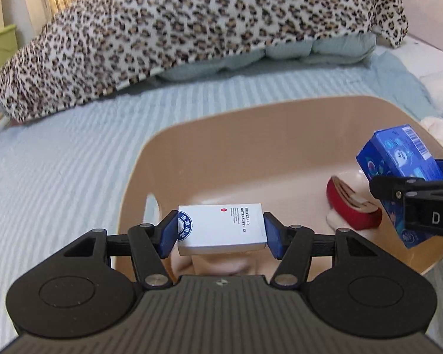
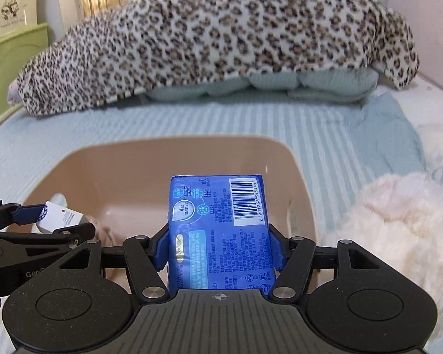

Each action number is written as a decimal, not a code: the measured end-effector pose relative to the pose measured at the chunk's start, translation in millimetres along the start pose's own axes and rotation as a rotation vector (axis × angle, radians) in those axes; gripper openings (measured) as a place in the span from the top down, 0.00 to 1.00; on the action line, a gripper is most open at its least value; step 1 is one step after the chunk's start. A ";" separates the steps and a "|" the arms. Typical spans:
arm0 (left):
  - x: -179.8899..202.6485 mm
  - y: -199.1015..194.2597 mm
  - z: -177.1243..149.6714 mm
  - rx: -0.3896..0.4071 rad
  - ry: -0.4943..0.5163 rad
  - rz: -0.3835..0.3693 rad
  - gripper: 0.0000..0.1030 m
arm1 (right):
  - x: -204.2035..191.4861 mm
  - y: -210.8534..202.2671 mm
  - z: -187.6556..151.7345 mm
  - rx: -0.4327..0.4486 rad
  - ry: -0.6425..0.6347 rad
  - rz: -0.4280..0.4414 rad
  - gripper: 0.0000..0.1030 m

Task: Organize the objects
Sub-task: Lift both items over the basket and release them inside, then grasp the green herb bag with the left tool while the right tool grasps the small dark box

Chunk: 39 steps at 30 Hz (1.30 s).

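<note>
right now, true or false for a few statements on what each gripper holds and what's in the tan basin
1. The left gripper holds a white box. True.
2. The right gripper is empty. False: its jaws are shut on a blue packet.
3. Both held items hang over the tan basin. True.
4. A red roll of tape lies on the striped bedsheet. False: it is inside the basin.
5. A leopard-print blanket lies behind the basin. True.
</note>
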State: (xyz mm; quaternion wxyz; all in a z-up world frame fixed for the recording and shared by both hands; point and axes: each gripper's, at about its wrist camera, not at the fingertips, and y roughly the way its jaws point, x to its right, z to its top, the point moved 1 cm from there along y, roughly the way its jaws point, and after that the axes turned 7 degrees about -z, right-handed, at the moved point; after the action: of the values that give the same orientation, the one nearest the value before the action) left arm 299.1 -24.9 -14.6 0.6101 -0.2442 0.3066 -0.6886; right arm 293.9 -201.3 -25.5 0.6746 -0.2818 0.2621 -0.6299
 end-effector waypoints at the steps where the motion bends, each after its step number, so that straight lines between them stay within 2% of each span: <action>1: -1.3 -1.2 -1.8 -0.006 -0.010 -0.004 0.39 | 0.0 -1.0 -1.0 -0.002 -0.006 -0.003 0.34; 2: -1.8 -3.5 -3.0 -0.005 -0.016 -0.003 0.36 | 0.5 -3.7 -1.2 0.003 -0.008 -0.007 0.33; 4: -3.7 -13.4 -4.9 0.019 -0.024 0.013 0.22 | 1.0 -14.1 -2.1 0.015 -0.015 -0.006 0.29; 7: -6.8 -30.6 -8.3 0.042 -0.032 0.012 0.17 | 5.0 -35.3 -0.4 0.040 -0.023 -0.013 0.18; 10: -10.0 -46.5 -12.9 0.036 -0.032 -0.019 0.17 | 9.6 -57.9 -2.6 0.046 -0.040 -0.017 0.06; 15: -16.0 -73.2 -27.3 0.047 -0.054 -0.034 0.12 | 17.3 -95.2 -14.2 0.062 -0.048 -0.032 0.04; 21: -10.1 -96.3 -50.8 0.043 -0.028 -0.041 0.11 | 25.9 -126.3 -37.2 0.067 0.001 -0.018 0.01; 26: -1.8 -104.4 -73.7 0.010 -0.024 -0.074 0.11 | 28.4 -127.2 -67.0 0.003 0.027 -0.014 0.01; 31: 4.9 -100.7 -97.6 -0.042 -0.039 -0.109 0.11 | 25.0 -119.3 -83.1 -0.022 -0.003 -0.057 0.02; 39: 9.2 -81.3 -125.5 -0.113 -0.070 -0.121 0.11 | 27.5 -96.6 -104.7 -0.120 0.013 -0.031 0.05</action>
State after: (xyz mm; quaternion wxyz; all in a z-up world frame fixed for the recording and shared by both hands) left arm 152.6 -12.9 -43.3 0.5629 -0.3202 0.3083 -0.6969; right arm 153.8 -238.5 -30.5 0.6451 -0.3215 0.2992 -0.6252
